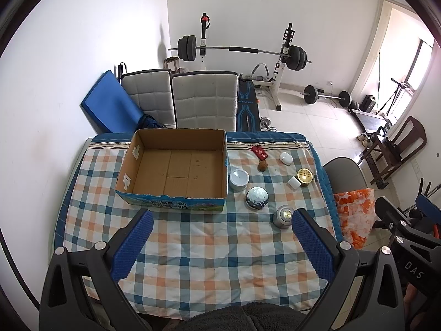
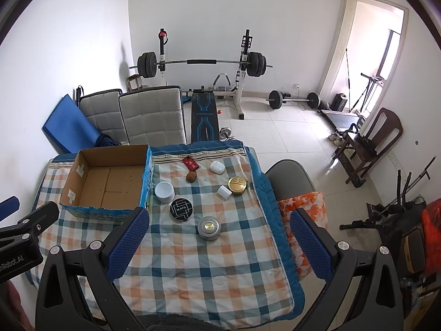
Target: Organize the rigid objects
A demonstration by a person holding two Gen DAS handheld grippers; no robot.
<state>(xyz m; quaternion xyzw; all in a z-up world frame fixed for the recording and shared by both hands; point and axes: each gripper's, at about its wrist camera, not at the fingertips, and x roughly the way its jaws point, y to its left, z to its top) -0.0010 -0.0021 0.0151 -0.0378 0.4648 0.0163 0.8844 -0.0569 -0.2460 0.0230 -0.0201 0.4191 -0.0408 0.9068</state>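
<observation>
An empty open cardboard box (image 1: 176, 171) (image 2: 107, 182) sits at the far left of the checked tablecloth. To its right lie a white round tin (image 1: 239, 179) (image 2: 164, 191), a black round tin (image 1: 257, 198) (image 2: 181, 209), a silver tin (image 1: 283, 216) (image 2: 209, 229), a gold tin (image 1: 303, 177) (image 2: 237, 185), a small white cup (image 1: 293, 183) (image 2: 223, 192), a white case (image 1: 286, 158) (image 2: 217, 167), a red card (image 1: 259, 152) (image 2: 190, 163) and a brown nut (image 1: 262, 165) (image 2: 191, 177). My left gripper (image 1: 220, 227) is open and empty above the near cloth. My right gripper (image 2: 219, 226) is open and empty, high over the silver tin.
Two padded chairs (image 1: 205, 102) stand behind the table, a grey chair (image 2: 289, 176) with an orange-white bag (image 2: 303, 209) at its right edge. A barbell rack (image 2: 204, 63), bench and loose weights fill the room beyond. The right gripper's body (image 1: 408, 237) shows at the right of the left wrist view.
</observation>
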